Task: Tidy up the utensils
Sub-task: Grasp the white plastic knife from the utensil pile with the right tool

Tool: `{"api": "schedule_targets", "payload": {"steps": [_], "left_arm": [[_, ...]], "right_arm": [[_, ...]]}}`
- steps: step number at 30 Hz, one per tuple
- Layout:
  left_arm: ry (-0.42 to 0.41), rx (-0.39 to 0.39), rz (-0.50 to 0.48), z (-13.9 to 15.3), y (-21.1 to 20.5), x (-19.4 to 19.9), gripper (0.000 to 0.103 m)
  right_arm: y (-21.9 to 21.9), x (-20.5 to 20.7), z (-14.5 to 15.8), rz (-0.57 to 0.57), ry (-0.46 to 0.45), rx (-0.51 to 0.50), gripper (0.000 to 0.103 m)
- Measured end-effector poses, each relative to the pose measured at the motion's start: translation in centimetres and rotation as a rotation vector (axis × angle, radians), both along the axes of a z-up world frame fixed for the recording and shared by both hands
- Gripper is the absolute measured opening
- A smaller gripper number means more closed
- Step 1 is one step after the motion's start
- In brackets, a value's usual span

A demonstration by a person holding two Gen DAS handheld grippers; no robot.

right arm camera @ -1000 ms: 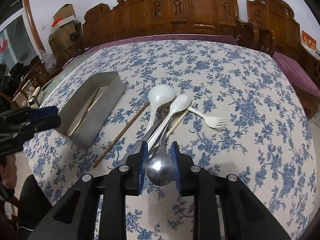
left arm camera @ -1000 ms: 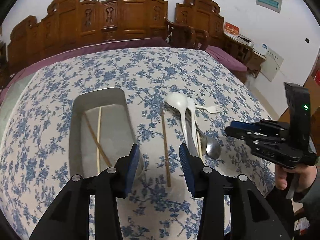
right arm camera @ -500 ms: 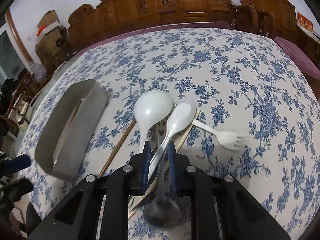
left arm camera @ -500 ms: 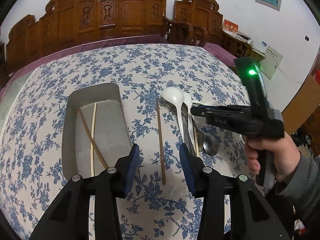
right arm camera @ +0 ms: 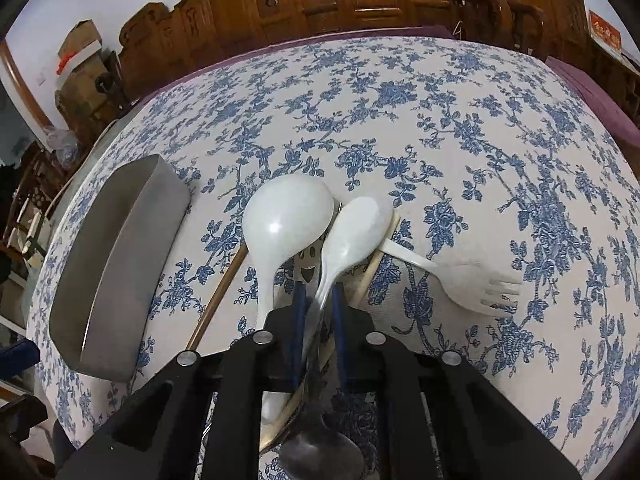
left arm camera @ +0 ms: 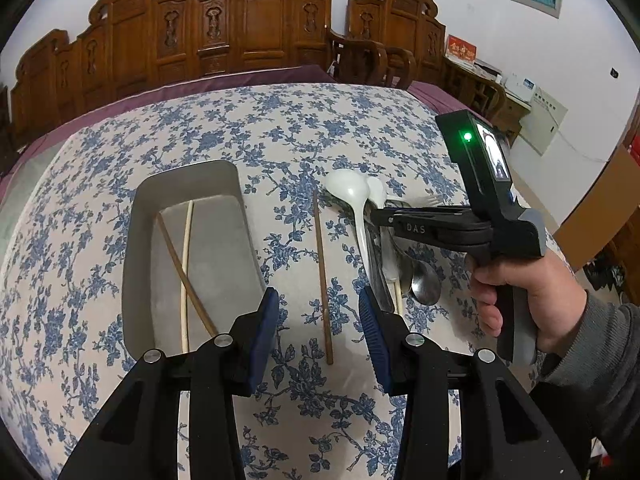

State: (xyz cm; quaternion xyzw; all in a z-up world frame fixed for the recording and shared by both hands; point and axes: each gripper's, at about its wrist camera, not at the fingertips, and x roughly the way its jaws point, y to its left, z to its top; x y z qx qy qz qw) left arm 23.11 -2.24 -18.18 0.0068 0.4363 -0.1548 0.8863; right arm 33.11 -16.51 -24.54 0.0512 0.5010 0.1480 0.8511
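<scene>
A grey metal tray [left arm camera: 180,188] holds a brown and a pale chopstick [left arm camera: 186,248]. A brown chopstick [left arm camera: 322,276] lies on the cloth right of it, ahead of my open, empty left gripper [left arm camera: 318,322]. Further right lies a pile: a large white spoon [right arm camera: 286,216], a smaller white spoon [right arm camera: 360,228], a white plastic fork [right arm camera: 472,284] and metal spoons [left arm camera: 424,280]. My right gripper [right arm camera: 318,312] is low over the pile, its jaws narrowed around the smaller white spoon's handle and a metal spoon [right arm camera: 320,452]. Whether they grip is unclear.
The table carries a blue floral cloth [left arm camera: 304,128]. Carved wooden chairs [left arm camera: 256,28] line the far side. The tray shows in the right wrist view [right arm camera: 116,256] at left. Boxes [right arm camera: 80,52] stand at far left.
My right gripper has moved forward and down over the pile, and its jaws have narrowed around the spoon handles. My left gripper has stayed open above the brown chopstick.
</scene>
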Motion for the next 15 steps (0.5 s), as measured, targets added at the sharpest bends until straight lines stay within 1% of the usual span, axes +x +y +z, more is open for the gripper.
{"api": "schedule_targets", "payload": {"steps": [2, 3, 4, 9, 15], "left_arm": [[-0.001, 0.001, -0.002, 0.0, -0.2, 0.0, 0.04], [-0.001, 0.001, -0.003, 0.0, -0.4, -0.1, 0.04], [0.0, 0.001, -0.004, -0.1, -0.5, -0.1, 0.04], [0.006, -0.005, -0.008, -0.4, -1.3, 0.0, 0.04], [0.017, -0.003, -0.019, -1.1, -2.7, 0.4, 0.04]], "right_arm": [[-0.3, -0.3, 0.3, -0.001, -0.003, 0.007, 0.008], [-0.4, -0.5, 0.6, 0.003, -0.009, 0.019, 0.005], [-0.5, -0.6, 0.8, 0.006, -0.013, 0.022, 0.004], [-1.0, -2.3, 2.7, 0.033, -0.053, 0.027, 0.004], [-2.8, -4.5, 5.1, 0.04, -0.093, 0.038, 0.004]]}}
